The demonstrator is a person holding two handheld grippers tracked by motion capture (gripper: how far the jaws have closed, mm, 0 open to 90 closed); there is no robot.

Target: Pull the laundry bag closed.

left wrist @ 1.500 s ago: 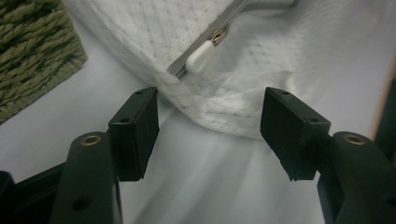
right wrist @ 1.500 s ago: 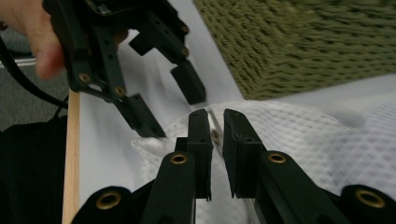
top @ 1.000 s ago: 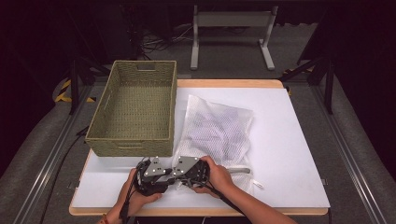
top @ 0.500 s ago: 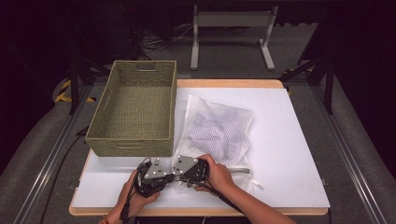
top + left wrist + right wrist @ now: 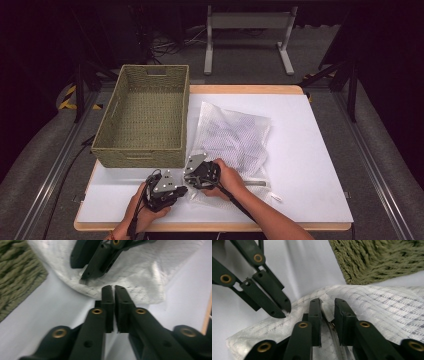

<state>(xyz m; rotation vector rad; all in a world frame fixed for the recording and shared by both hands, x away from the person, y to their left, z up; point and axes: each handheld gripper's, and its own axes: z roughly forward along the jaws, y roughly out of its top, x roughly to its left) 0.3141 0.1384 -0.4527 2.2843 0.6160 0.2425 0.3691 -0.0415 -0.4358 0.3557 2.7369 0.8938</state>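
Dark room, black drapes, white tabletop (image 5: 310,165) on a wooden base, metal stand behind.

Your right gripper (image 5: 327,305): jaws nearly closed and just now closing further, white zipper pull (image 5: 326,310) between the pads, zipper track running down from it. Whether the pads truly pinch the pull you cannot tell from the right gripper view; a thin gap shows on one side.

Your left gripper (image 5: 111,291): jaws clenched, a slit left between them, having shut and then eased a touch. Their tips sit at the near edge of the white mesh laundry bag (image 5: 140,272); whether a fold of mesh is pinched between them cannot be told.

Outward: high view puts both grippers, left (image 5: 178,191) and right (image 5: 191,176), side by side at the bag's near left corner, close to you. Mesh bag (image 5: 235,137) lies flat mid-tabletop, some pale thing inside, outline unclear. Woven olive basket (image 5: 145,120) stands just left of the bag, touching or nearly so, nothing in it.

Progress, as a judgement: early. You have both tools at the zipper end, one to steady the fabric, one on the pull. Zipper looks not yet run open; contents remain inside; basket waits. Left: secure the pull, draw it along the edge, then handle the contents.
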